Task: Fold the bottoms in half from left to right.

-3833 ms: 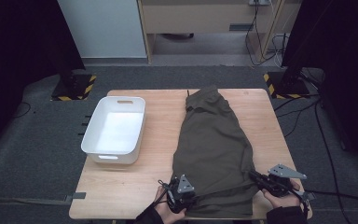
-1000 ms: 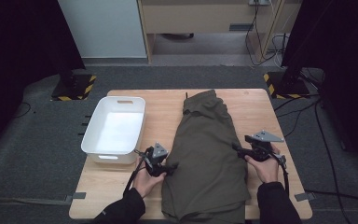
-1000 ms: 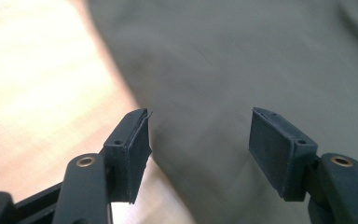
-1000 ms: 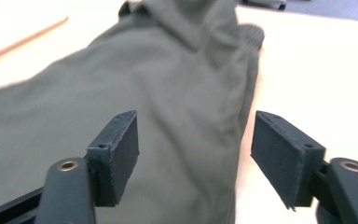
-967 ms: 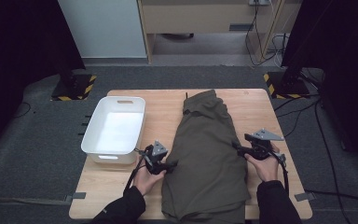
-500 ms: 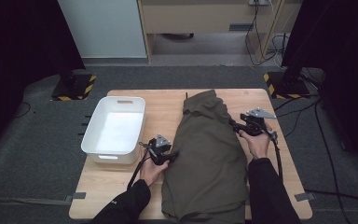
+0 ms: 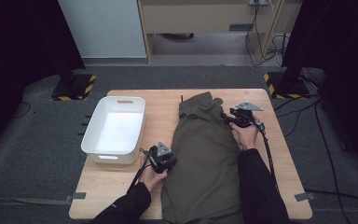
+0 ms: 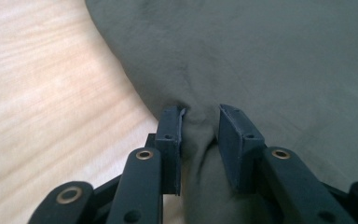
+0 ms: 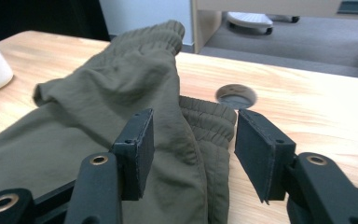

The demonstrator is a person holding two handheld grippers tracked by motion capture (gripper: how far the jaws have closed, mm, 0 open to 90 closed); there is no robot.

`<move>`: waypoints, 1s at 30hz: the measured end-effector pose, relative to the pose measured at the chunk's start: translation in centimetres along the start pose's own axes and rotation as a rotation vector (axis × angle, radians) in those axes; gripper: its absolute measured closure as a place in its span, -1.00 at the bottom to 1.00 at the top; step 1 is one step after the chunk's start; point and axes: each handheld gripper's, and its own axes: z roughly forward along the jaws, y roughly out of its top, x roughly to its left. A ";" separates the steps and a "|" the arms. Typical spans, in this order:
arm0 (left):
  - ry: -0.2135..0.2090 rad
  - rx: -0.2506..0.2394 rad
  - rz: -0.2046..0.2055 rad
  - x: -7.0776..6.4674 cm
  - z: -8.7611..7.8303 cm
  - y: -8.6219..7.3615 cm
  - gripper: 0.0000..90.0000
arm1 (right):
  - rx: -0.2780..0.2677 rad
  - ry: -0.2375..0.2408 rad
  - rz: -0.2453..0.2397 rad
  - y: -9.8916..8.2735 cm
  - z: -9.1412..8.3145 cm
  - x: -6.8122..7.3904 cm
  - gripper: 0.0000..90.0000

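Closing left gripper (image 8: 200,135) pinches the trousers (image 7: 205,154) at 9 o'clock; right gripper (image 9: 193,149), spread, has just narrowed astride the cuff (fold next).

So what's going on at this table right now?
A person is working on olive-green trousers laid along a wooden table, beside a white tub. The left gripper has just been closing on a fold at the garment's edge. The right gripper, also closing, straddles the ribbed cuff without pressing it yet.
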 end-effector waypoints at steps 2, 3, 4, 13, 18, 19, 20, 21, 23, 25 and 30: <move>-0.007 0.005 0.002 0.0 -0.2 -0.1 0.51 | 0.002 0.014 -0.005 -0.1 0.6 0.4 0.06; -0.008 0.005 -0.001 0.0 -0.3 -0.2 0.51 | -0.002 0.022 0.000 -0.1 0.9 0.6 0.09; -0.009 0.004 -0.002 0.1 -0.3 -0.2 0.51 | -0.011 0.030 0.009 -0.2 1.2 0.7 0.11; -0.016 0.007 -0.003 0.2 -0.4 -0.3 0.50 | 0.029 0.062 -0.026 -0.8 3.4 1.7 0.90; -0.016 0.005 -0.001 0.2 -0.4 -0.3 0.50 | 0.011 -0.031 -0.020 -0.6 3.1 1.2 1.00; -0.016 0.005 0.000 0.2 -0.4 -0.3 0.50 | -0.006 -0.075 -0.020 -0.6 2.9 0.9 1.00; -0.017 0.003 0.000 0.2 -0.4 -0.4 0.50 | -0.010 -0.111 -0.014 -0.7 2.8 0.8 1.00; -0.017 0.002 0.000 0.2 -0.4 -0.4 0.50 | 0.000 -0.152 -0.005 -1.0 2.8 0.5 1.00; -0.019 -0.001 0.001 0.1 -0.4 -0.4 0.50 | 0.068 -0.192 0.000 -1.4 3.1 0.3 0.99; -0.018 -0.001 0.004 0.1 -0.3 -0.4 0.50 | 0.134 -0.221 -0.017 -1.9 3.6 0.1 0.93; -0.023 -0.001 0.002 0.1 -0.3 -0.4 0.50 | 0.195 -0.211 0.005 -2.3 3.4 -0.5 0.54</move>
